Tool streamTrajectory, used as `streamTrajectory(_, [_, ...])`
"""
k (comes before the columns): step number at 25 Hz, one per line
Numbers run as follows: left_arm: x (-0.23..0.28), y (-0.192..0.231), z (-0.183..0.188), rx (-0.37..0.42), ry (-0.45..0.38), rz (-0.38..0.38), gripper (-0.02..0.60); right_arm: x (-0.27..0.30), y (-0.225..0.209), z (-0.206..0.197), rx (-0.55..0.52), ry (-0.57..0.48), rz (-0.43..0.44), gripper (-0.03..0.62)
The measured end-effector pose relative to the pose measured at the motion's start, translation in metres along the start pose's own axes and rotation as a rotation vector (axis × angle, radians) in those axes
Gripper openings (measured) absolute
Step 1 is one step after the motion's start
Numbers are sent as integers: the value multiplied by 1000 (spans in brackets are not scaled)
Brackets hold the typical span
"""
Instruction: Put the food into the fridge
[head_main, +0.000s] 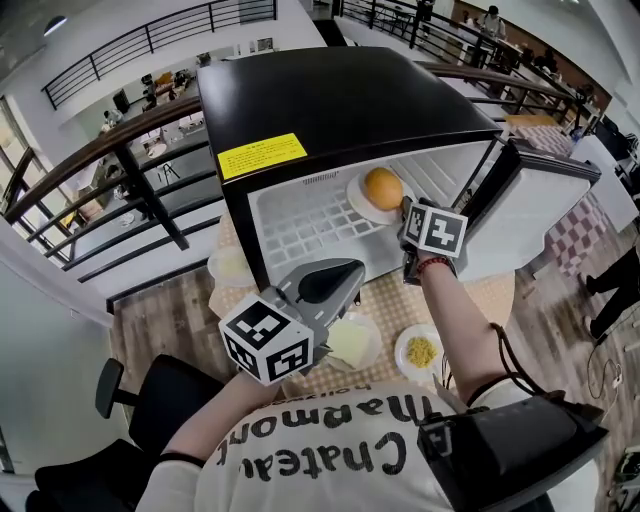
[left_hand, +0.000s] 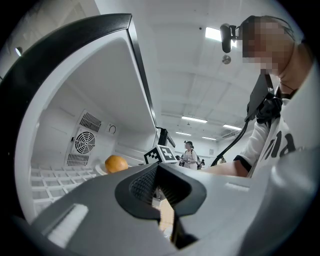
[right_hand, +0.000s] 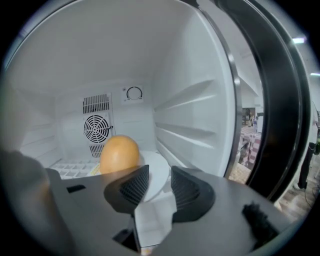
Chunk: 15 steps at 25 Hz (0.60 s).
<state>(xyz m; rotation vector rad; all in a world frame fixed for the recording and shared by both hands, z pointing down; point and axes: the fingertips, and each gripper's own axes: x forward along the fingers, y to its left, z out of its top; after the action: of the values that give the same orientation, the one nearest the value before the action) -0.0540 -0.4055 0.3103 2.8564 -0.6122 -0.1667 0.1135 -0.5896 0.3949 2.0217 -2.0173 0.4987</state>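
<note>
A black mini fridge (head_main: 330, 100) stands on the table with its door (head_main: 530, 215) swung open to the right. Inside, an orange round food (head_main: 383, 187) lies on a white plate (head_main: 362, 208) on the wire shelf. My right gripper (head_main: 408, 232) reaches into the fridge mouth just in front of that plate. In the right gripper view its jaws (right_hand: 154, 187) stand a small gap apart, with the plate's rim (right_hand: 152, 172) and the orange food (right_hand: 119, 154) just beyond them. My left gripper (head_main: 335, 280) hovers over the table before the fridge, shut and holding nothing (left_hand: 159, 186).
On the checked tablecloth lie a plate of pale yellow slices (head_main: 352, 342) and a small plate of yellow bits (head_main: 420, 352). Another white plate (head_main: 228, 266) shows left of the fridge. A railing (head_main: 120, 160) runs behind the table and an office chair (head_main: 150, 400) stands at lower left.
</note>
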Motion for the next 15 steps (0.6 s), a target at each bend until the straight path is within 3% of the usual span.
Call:
streamTrajectory(8, [3,-5,-2,-1,2,-3,3,-14,-5,9,4,-52,3,146])
streamTrajectory(15, [9,-5,-3,-23,1,-8,4,-50,-3,15,-48,-113,22,80])
